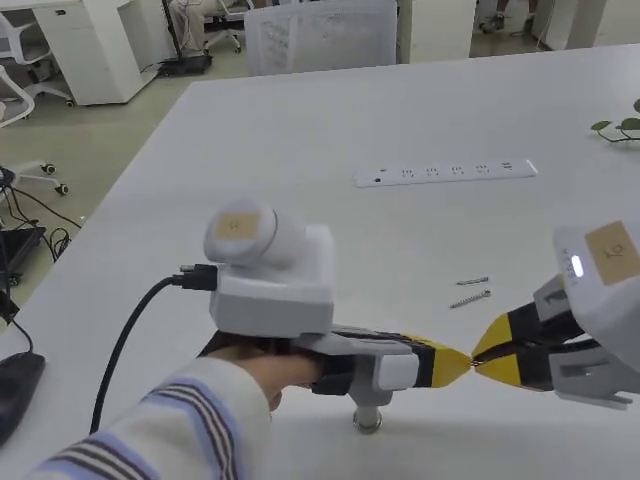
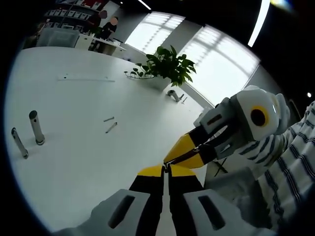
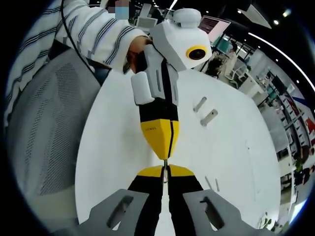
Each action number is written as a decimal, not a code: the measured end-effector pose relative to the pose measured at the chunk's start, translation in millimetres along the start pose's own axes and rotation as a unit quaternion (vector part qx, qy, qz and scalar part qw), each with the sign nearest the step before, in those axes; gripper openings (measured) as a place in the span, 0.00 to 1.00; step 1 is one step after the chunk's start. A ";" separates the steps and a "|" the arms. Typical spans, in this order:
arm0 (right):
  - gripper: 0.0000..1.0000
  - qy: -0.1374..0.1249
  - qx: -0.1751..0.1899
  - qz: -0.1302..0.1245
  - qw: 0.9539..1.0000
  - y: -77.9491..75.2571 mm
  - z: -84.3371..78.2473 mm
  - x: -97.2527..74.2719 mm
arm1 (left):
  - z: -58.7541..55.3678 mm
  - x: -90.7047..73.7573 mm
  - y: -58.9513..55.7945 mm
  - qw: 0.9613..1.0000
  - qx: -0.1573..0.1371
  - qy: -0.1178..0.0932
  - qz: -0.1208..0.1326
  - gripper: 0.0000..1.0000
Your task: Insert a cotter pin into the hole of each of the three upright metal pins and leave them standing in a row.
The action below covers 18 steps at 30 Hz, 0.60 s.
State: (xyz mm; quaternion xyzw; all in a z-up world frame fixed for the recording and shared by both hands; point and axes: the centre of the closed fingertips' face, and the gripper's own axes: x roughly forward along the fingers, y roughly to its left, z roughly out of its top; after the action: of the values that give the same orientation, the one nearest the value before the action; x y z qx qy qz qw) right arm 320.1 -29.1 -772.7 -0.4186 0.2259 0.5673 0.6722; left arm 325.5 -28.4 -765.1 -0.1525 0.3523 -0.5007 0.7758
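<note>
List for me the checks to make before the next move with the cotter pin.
1. Left gripper shut: ok.
2. Right gripper shut, tip to tip with the left: ok.
3. Cotter pin held between the tips: cannot tell, too small.
4. Two loose cotter pins lying on the table: ok.
5. Three metal pins standing: cannot tell, two seen upright.

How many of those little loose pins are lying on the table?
2 little pins: one toward the power strip, the other right beside it, nearer the left claw and right claw, which may hide more.
</note>
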 end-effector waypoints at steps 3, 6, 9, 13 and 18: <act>0.03 -0.001 -0.001 -0.002 1.000 -1.5 1.3 -0.2 | 1.5 -1.1 0.2 1.000 0.001 -0.002 0.002 0.00; 0.03 -0.003 -0.004 -0.003 1.000 -2.3 2.5 -0.5 | 2.8 -2.5 0.2 1.000 0.006 -0.004 0.004 0.00; 0.03 -0.004 -0.002 -0.004 1.000 -2.8 3.5 -0.6 | 2.8 -3.9 0.1 1.000 0.012 -0.004 0.006 0.00; 0.03 -0.006 -0.004 -0.004 1.000 -2.7 4.8 -0.5 | 2.5 -4.9 0.2 1.000 0.012 -0.004 0.006 0.00; 0.03 -0.009 -0.001 -0.003 1.000 -2.1 5.9 -0.6 | 2.5 -5.7 -0.4 1.000 0.018 -0.003 0.004 0.00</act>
State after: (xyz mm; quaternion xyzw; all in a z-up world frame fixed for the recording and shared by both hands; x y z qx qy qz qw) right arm 320.9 -24.6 -768.4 -0.4148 0.2178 0.5695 0.6754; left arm 325.6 -23.9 -760.8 -0.1384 0.3411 -0.5036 0.7816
